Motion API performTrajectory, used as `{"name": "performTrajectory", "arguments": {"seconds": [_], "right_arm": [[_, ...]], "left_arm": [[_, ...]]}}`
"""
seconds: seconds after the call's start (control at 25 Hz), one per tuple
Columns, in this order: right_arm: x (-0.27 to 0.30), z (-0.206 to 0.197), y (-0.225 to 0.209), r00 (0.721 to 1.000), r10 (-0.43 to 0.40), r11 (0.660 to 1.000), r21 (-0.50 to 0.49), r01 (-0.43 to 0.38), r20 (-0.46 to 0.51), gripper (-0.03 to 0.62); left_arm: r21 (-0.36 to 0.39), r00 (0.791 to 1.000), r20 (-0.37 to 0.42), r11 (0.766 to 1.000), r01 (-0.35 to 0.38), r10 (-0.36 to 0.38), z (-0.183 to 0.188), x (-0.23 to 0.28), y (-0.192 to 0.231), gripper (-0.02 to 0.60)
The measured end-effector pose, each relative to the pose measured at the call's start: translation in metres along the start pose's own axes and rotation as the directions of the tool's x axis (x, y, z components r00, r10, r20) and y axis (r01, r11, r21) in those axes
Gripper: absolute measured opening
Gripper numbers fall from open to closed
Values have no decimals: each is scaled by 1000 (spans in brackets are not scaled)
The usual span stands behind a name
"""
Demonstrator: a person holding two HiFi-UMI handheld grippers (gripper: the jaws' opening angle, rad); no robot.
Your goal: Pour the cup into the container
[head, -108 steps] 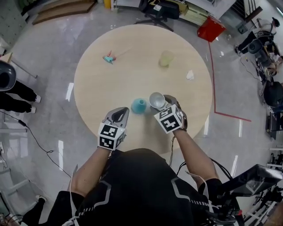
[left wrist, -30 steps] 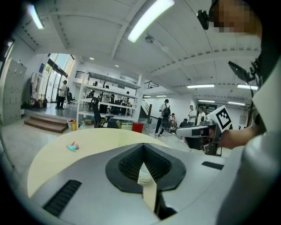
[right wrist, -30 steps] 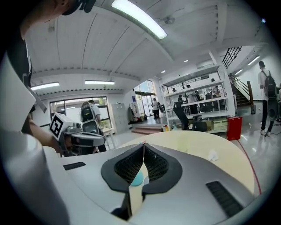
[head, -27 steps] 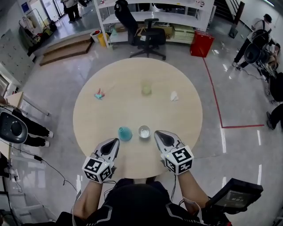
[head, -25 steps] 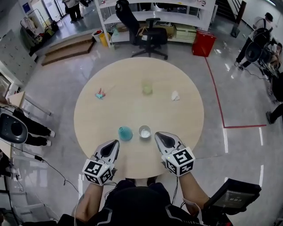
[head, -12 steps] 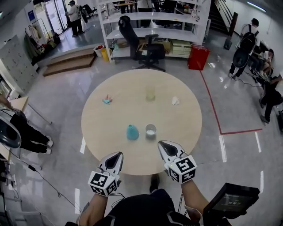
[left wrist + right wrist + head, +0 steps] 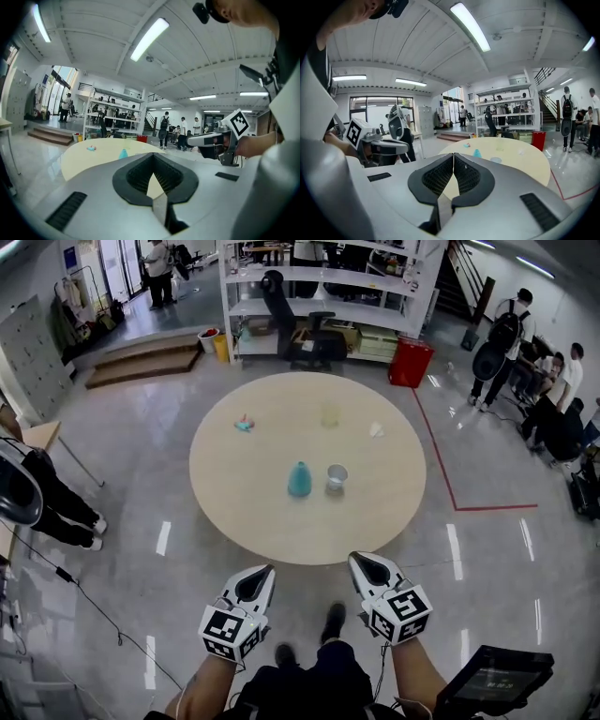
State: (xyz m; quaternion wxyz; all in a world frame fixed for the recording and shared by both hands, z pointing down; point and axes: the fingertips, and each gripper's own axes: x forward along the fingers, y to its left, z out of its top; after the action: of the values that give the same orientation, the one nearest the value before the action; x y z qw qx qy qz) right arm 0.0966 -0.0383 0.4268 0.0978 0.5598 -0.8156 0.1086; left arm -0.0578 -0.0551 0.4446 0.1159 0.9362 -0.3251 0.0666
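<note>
A teal vessel (image 7: 299, 480) and a clear cup (image 7: 337, 476) with something white in it stand side by side on the round wooden table (image 7: 244, 493). Both grippers are held over the floor, short of the table's near edge. My left gripper (image 7: 261, 576) and right gripper (image 7: 367, 564) are shut and hold nothing. In the left gripper view the shut jaws (image 7: 153, 157) point at the table with the teal vessel (image 7: 123, 153) far off. The right gripper view shows its shut jaws (image 7: 453, 156), the teal vessel (image 7: 476, 153) and the cup (image 7: 496, 160) beyond.
Farther back on the table are a pale yellow cup (image 7: 329, 414), a small teal object (image 7: 244, 424) and crumpled white paper (image 7: 376, 430). Behind it stand an office chair (image 7: 305, 338), shelving (image 7: 319, 277) and a red bin (image 7: 409, 363). People stand at the right (image 7: 553, 409).
The person has backed away from the table. Both grippers came off its near edge and now hang over the floor, still shut. The cup and teal vessel stay put.
</note>
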Motion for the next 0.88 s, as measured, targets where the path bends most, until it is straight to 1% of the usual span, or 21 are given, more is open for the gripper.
{"name": "performTrajectory", "arguments": {"seconds": [0.12,0.24,0.36,0.52,0.68,0.88], "right_arm": [[-28,9,23,1000,-7,1000,-21,7,28,11],[-58,11,36,999,-11,1000,-26,13,50,11],[-97,6,44,997,-21,1000,-21,23,81,11],[-147,-8,56,994,-14,1000,-2,14,106,11],[-210,-24,72,994,9,1000,-17,-7,110,11],[-284,-55,87,994,31,1000,-7,-30,102,9]], "left_arm": [[-5,999,10,999,32,-32,5,-24,-17,0],[16,999,25,1000,20,-20,10,-47,-35,0],[9,999,35,1000,14,-15,7,-72,-62,0],[16,999,39,1000,22,-23,-3,-96,-114,0],[9,999,32,1000,20,-20,-19,-125,-179,0],[1,1000,-2,1000,9,-9,-45,-163,-255,0]]}}
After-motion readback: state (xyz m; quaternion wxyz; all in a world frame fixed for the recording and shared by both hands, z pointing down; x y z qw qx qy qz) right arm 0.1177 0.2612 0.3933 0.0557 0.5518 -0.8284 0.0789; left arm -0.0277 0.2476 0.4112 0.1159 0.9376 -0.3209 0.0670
